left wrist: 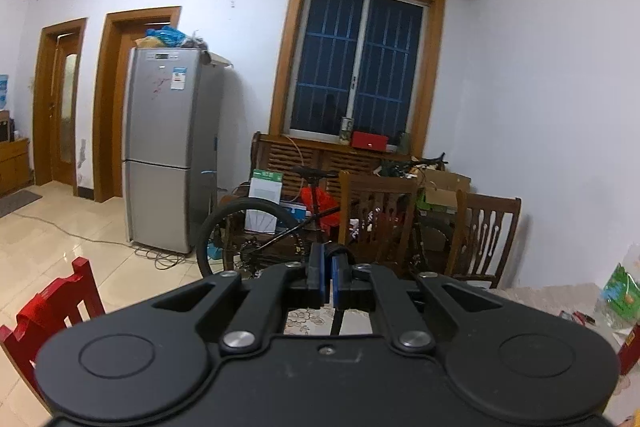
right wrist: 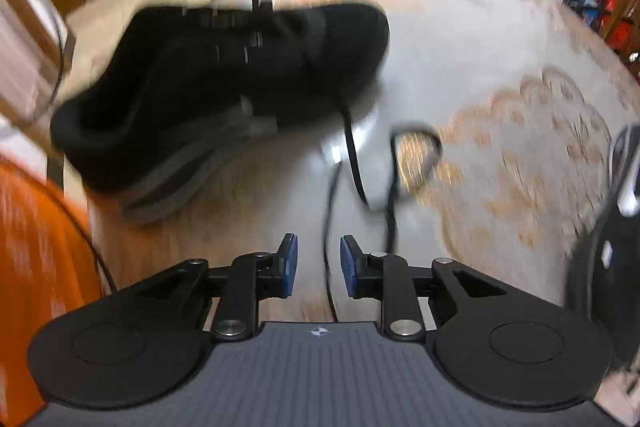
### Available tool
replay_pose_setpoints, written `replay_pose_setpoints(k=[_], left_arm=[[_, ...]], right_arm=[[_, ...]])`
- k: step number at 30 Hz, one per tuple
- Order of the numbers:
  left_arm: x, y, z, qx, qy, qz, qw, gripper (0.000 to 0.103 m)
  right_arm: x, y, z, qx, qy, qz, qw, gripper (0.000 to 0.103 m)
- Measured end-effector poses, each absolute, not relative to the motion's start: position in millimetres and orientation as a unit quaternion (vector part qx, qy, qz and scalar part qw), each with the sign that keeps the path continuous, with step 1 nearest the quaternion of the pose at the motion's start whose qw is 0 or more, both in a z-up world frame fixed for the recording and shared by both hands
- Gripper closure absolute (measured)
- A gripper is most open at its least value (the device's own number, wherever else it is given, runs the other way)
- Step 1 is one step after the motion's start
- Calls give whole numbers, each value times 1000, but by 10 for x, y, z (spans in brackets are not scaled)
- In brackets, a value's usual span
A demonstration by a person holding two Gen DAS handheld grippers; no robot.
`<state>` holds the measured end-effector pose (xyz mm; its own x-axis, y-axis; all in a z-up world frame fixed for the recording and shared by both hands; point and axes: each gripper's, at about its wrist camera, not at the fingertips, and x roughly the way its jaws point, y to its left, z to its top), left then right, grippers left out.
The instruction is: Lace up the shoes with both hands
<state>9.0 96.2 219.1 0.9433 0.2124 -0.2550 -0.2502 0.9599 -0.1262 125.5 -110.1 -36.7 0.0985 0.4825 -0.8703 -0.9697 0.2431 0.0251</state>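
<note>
Right wrist view, black shoe (right wrist: 224, 83) lay on the patterned surface (right wrist: 500, 75) at left, its lace (right wrist: 354, 155) trailing between the right claw (right wrist: 319, 267) pads, which stood apart, left claw (left wrist: 329, 281) pinched together on a lace end.

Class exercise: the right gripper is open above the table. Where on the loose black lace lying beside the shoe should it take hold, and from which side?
Probably the straight run of the black lace just ahead of the right gripper, coming down from above. That strand already passes between the open pads and lies flat on the table; the curled loop further right looks harder to pinch. Blur hides the lace tip.
</note>
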Motion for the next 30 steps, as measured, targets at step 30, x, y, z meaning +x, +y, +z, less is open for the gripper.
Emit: replay_pose_setpoints(k=[30], left_arm=[[356,979,2904,33,44,73,996,99]], right_arm=[[1749,-1658,3258,200,59,550,809,101]])
